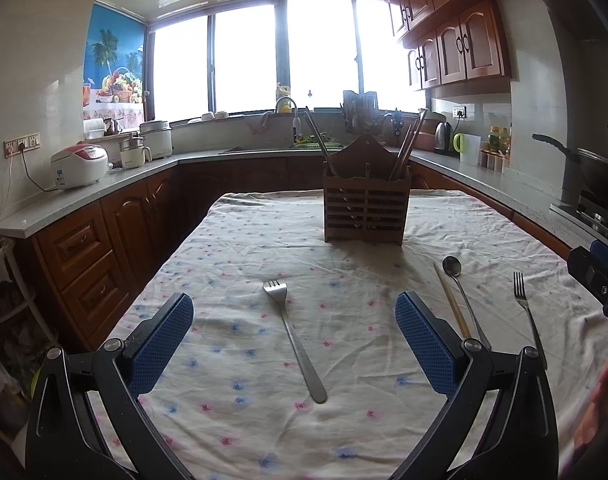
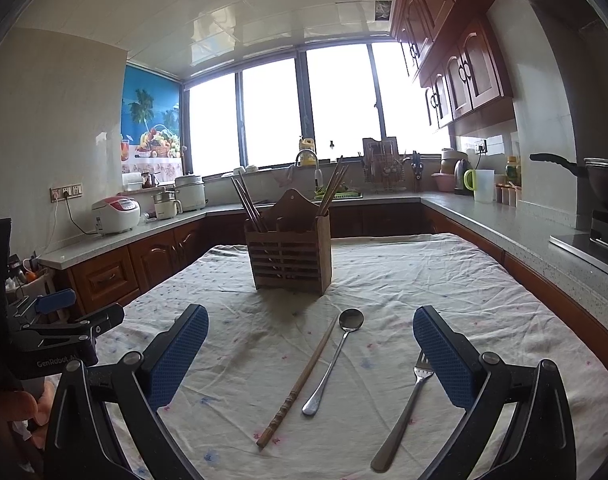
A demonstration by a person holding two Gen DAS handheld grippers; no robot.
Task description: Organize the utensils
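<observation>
A wooden slatted utensil holder (image 1: 366, 210) (image 2: 289, 254) stands upright mid-table with chopsticks in its left and right compartments. In the left wrist view a steel fork (image 1: 293, 336) lies between the blue pads of my open left gripper (image 1: 293, 350). To its right lie a wooden chopstick (image 1: 452, 300), a spoon (image 1: 462, 292) and a second fork (image 1: 528, 316). In the right wrist view my right gripper (image 2: 312, 360) is open above the chopstick (image 2: 299, 386) and spoon (image 2: 334, 360); the second fork (image 2: 404, 412) lies partly behind its right finger.
A floral tablecloth (image 1: 231, 240) covers the table. Wooden cabinets and grey counters (image 1: 103, 184) ring it, with a rice cooker (image 1: 81, 164) left and a wok (image 1: 600, 172) on the stove right. A hand (image 2: 11, 408) and the left gripper body (image 2: 59, 332) show at the left edge.
</observation>
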